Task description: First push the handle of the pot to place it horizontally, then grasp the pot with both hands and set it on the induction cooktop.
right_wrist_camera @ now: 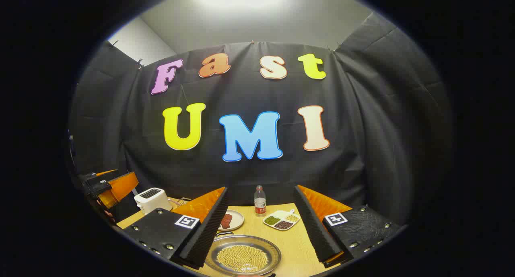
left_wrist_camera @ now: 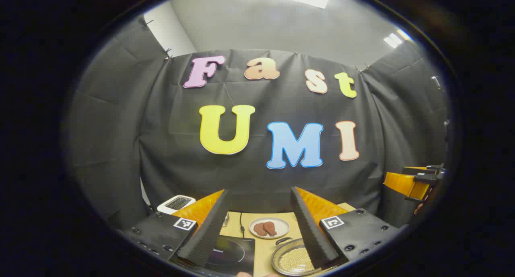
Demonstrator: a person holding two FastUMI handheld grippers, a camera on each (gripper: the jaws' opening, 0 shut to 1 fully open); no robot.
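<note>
pot (right_wrist_camera: 242,256): shiny metal | induction cooktop (left_wrist_camera: 229,253): glossy glass | table (right_wrist_camera: 299,249): wood

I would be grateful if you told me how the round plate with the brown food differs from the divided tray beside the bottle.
The round plate is a single undivided dish holding brown pieces, while the divided tray is squarish and split into compartments of green, dark and yellow grains. In the right gripper view the plate lies left of the bottle, the tray to its right. Both are pale dishes lying flat on the wooden table.

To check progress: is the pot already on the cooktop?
No: in the left gripper view the pot sits on the table beside the cooktop, not on it.
</note>
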